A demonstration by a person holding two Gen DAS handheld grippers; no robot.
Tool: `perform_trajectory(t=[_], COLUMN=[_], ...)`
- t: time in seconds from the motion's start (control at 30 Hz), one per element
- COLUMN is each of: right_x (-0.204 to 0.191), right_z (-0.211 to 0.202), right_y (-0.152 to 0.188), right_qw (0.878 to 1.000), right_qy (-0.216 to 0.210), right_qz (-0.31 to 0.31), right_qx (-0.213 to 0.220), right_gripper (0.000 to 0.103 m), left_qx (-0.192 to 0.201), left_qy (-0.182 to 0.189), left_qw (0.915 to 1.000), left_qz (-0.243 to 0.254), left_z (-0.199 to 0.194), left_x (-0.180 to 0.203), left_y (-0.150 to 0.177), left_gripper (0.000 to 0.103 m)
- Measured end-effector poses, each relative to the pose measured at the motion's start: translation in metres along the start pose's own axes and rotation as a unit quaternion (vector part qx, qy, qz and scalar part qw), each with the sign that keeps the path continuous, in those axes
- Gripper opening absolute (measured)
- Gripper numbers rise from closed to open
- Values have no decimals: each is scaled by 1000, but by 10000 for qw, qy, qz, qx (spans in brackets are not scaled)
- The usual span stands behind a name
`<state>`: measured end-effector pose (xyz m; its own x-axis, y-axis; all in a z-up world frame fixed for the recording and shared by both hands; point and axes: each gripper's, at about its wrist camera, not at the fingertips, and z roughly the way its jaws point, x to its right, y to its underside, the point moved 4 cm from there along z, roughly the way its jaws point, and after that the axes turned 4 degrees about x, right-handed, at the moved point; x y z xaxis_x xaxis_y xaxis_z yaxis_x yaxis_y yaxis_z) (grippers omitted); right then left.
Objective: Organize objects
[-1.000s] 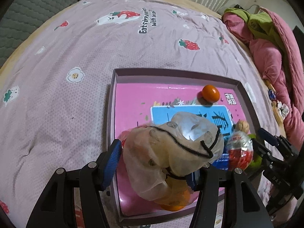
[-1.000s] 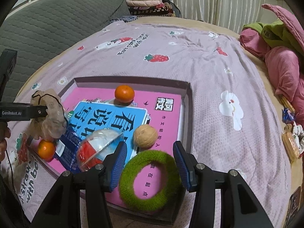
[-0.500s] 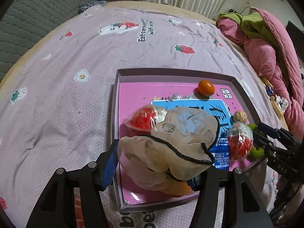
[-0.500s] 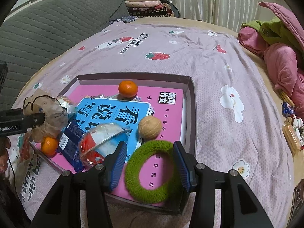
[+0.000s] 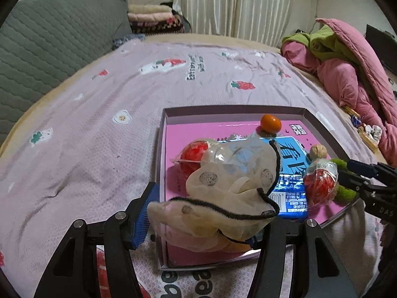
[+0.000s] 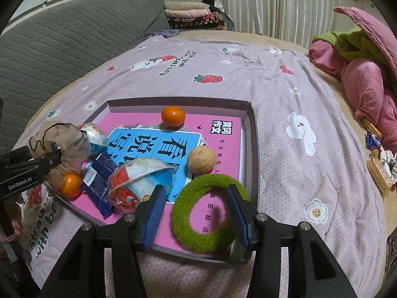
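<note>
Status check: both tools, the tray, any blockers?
Left tool shut on beige scrunchie. Right tool straddling green ring, grip unclear. Tray crowded: oranges, walnut, snack packs.

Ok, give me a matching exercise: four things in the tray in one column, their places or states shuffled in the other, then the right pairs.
1. fuzzy green ring
2. cream pouch with black cord
3. walnut
4. tangerine

A. near the tray's far wall
B. held up by the left claw
C. on the pink book, just beyond the green ring
D. between the right claw's fingers

Pairs: 1-D, 2-B, 3-C, 4-A
</note>
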<state>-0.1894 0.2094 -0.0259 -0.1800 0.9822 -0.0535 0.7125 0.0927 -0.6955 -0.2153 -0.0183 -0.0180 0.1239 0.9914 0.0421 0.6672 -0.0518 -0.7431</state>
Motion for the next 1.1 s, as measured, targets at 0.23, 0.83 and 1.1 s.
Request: perform_trajectory(t=[0.23,0.83,1.1], right_x=[-2,-10,-14], right_z=[-4,-22,-27], right_y=[3,14,15], right_qw=[10000,9997,9997], right_qy=[5,-7,-45], right_qz=[-5,-11,-44], right_qx=[58,242,238], right_gripper=[50,50,50], left_qx=[206,1009,1170], left_qy=[-112,-250,-117], left_qw=[9997,9942,9923], left_qz=[29,285,377], left_z=[-3,-31,-42], left_x=[-1,7,12], left_y=[11,34,36], left_gripper=[61,64,67])
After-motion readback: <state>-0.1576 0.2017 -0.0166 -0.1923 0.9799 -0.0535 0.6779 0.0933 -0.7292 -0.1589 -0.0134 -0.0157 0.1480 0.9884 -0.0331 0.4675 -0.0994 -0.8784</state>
